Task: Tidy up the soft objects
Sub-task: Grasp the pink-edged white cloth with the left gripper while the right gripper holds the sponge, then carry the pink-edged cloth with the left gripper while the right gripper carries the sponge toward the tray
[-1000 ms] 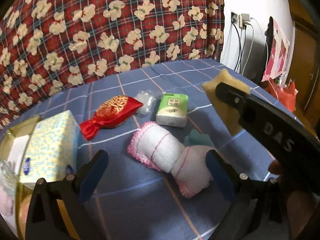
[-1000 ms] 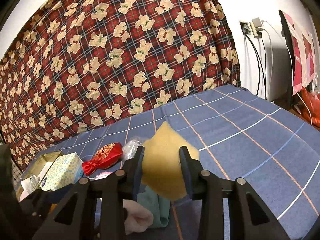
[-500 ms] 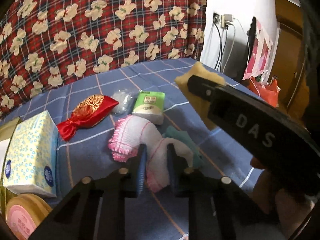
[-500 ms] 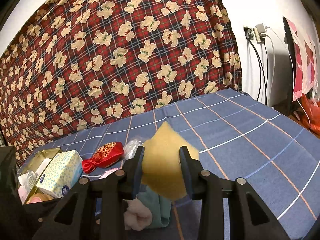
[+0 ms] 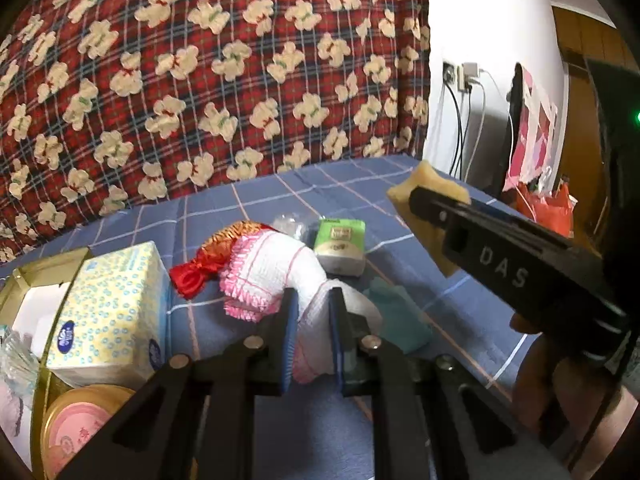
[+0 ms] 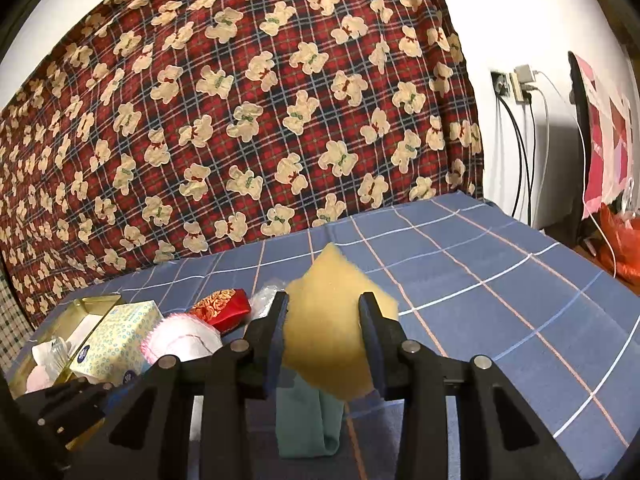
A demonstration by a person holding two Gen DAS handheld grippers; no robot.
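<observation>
My left gripper (image 5: 313, 334) is shut on a rolled white cloth with pink trim (image 5: 276, 276) and holds it lifted off the blue checked bedspread (image 5: 224, 216). My right gripper (image 6: 325, 336) is shut on a yellow sponge (image 6: 326, 320), held above the bed; it also shows in the left wrist view (image 5: 432, 208). A folded teal cloth (image 6: 308, 420) lies below the sponge. The white cloth also shows at left in the right wrist view (image 6: 184, 340).
A red brocade pouch (image 5: 208, 256), a green tissue pack (image 5: 340, 246) and a clear plastic bag (image 5: 288, 224) lie on the bed. A yellow tissue box (image 5: 112, 312) stands beside a gold tin (image 5: 36, 280) at left. A round pink tin (image 5: 80, 424) sits in front.
My left gripper has shut on the white cloth and raised it off the bedspread. My right gripper has kept hold of the sponge, almost still.
</observation>
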